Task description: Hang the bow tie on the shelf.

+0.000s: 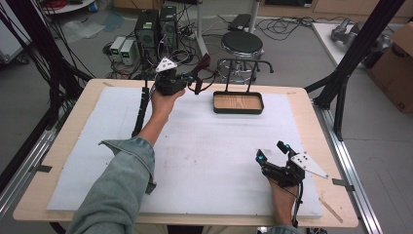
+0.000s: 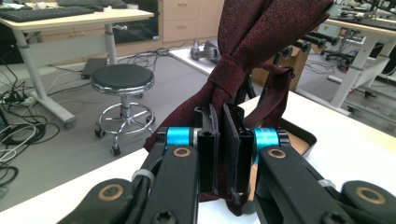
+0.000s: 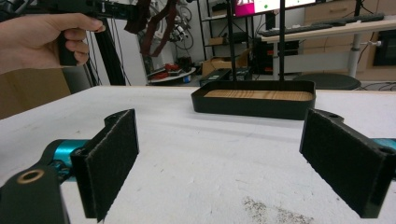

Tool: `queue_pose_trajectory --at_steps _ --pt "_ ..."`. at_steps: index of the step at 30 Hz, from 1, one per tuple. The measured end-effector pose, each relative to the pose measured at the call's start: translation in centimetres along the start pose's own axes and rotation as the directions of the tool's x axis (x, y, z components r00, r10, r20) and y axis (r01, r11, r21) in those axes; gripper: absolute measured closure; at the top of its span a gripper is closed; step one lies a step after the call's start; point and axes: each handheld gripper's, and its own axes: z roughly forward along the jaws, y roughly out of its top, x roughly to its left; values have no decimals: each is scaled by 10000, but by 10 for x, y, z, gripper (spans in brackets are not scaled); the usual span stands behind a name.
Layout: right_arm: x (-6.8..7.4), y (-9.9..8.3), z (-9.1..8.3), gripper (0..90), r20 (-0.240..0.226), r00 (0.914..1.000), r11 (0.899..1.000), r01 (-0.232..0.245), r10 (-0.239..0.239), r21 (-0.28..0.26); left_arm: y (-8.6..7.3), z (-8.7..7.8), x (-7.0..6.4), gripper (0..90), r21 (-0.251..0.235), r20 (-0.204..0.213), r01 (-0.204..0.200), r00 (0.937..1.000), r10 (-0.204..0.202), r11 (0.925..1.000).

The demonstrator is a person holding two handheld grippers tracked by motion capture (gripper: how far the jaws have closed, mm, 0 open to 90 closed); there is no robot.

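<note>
— Tie (image 2: 261, 42), dark red: where is it?

— Up in the air at the far side of the table (image 1: 311, 105), pinched in the left gripper (image 2: 223, 140). From that gripper's own camera its two jaws stand nearly together with the cloth squeezed between them, the knot just above the tips and the wide part fanning upward.

— And from above?

— The left gripper (image 1: 187, 80) is held up by the left hand (image 1: 164, 100) near the far edge of the white mat (image 1: 204, 146), with the tie (image 1: 202, 70) trailing off toward the tray (image 1: 238, 110). Whether the cloth touches the stand (image 1: 243, 66) rising from the tray, I can't quite tell.

— What kind of tray?

— Dark rim, wooden floor, sitting on the mat at the far middle. A black frame rises from it.

— The other gripper?

— The right gripper (image 1: 272, 151) sits low over the near right part of the mat, jaws spread wide with nothing between them. Its camera looks across the mat at the tray (image 3: 254, 105) and, farther off, the left hand (image 3: 44, 39) with the tie (image 3: 156, 21) hanging.
</note>
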Motion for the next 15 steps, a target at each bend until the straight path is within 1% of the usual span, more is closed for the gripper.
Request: queue_pose_trajectory --at_steps 3,9,12,13,15 --pt "0 0 0 109 -27 10000 10000 30 -30 -10 2 7 -3 844 -42 98 49 9999 -48 10000" --pt "0 0 0 109 -22 10000 10000 7 -7 -32 3 20 -8 844 -102 34 -103 9999 103 9999" --pt "0 0 0 109 -46 10000 10000 -42 42 -7 4 25 -10 844 -115 48 -81 10000 82 9999" --pt "0 0 0 109 -50 10000 10000 -18 18 14 4 27 -11 843 -110 -7 -102 9999 102 9999" --pt "0 0 0 109 -59 10000 10000 -28 28 3 4 29 -11 843 -282 30 8 10000 -7 9996"
